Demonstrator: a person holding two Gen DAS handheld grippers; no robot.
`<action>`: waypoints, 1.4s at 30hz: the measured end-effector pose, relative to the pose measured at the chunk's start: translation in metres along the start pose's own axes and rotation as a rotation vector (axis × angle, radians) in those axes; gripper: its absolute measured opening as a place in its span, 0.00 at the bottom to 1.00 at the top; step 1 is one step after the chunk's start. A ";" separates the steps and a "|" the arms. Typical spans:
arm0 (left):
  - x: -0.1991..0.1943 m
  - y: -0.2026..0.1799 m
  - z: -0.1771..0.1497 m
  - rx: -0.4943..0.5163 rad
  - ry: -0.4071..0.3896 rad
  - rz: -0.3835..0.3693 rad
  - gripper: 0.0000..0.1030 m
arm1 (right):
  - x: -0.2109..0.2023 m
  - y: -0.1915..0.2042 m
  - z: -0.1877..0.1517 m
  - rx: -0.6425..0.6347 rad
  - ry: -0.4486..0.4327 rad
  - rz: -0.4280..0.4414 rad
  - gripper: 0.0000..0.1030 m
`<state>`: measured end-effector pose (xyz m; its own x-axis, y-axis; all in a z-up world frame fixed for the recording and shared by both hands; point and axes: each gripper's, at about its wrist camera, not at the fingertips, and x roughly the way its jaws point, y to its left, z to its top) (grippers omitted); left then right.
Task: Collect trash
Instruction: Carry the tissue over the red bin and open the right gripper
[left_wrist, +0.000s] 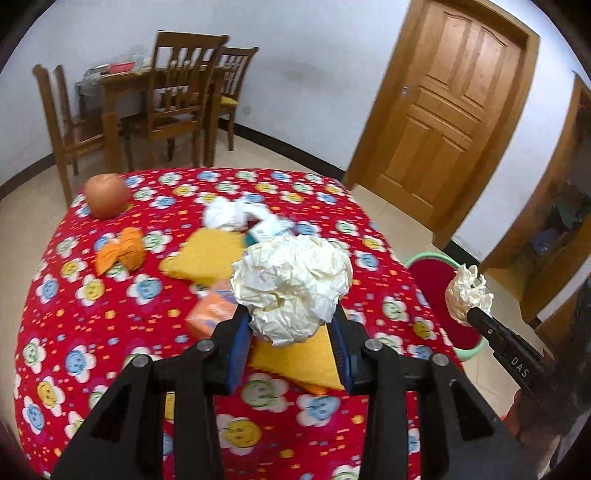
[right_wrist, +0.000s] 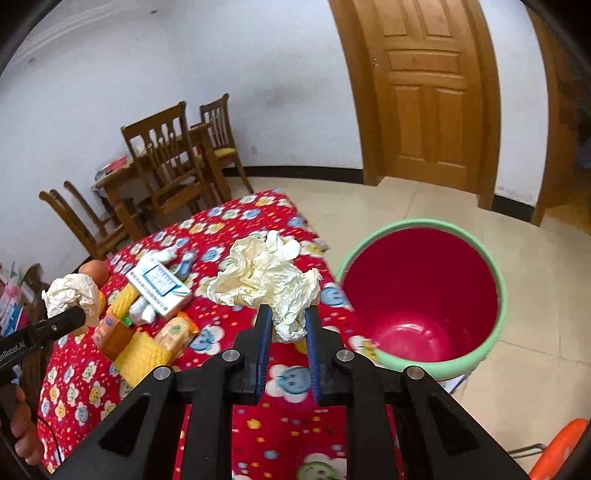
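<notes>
both grippers, left (left_wrist: 291, 321) and right (right_wrist: 288, 325), clamped on crumpled paper wads (left_wrist: 291, 284) (right_wrist: 266, 277); mid-carry above the table (left_wrist: 110, 332), next needing release over the red bin (right_wrist: 421, 295).

The room is bright with even, soft light. Both views bend strongly at the dark round edges, and things on the bench (left_wrist: 110, 332) look slightly blurred.

Counts across the worktop (left_wrist: 92, 332) and floor

Two crumpled paper balls (left_wrist: 291, 284) (right_wrist: 264, 277) are showing, one in each tool; one apple (left_wrist: 107, 195), one white carton (right_wrist: 159, 290) and one red bin (right_wrist: 421, 295) are sitting there; three wooden chairs (left_wrist: 177, 96) are standing behind.
</notes>
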<state>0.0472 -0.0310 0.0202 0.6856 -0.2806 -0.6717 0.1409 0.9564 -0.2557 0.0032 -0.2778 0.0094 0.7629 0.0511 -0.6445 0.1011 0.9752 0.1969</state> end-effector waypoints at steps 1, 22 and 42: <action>0.002 -0.006 0.000 0.011 0.002 -0.007 0.39 | -0.003 -0.004 0.000 0.006 -0.004 -0.006 0.17; 0.059 -0.117 -0.002 0.215 0.070 -0.106 0.39 | -0.004 -0.094 -0.004 0.130 -0.003 -0.161 0.18; 0.105 -0.169 -0.006 0.287 0.129 -0.151 0.39 | 0.011 -0.137 -0.010 0.215 0.028 -0.177 0.26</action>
<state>0.0912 -0.2230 -0.0112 0.5485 -0.4111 -0.7281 0.4419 0.8818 -0.1650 -0.0087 -0.4084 -0.0326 0.7036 -0.1067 -0.7025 0.3661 0.9018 0.2297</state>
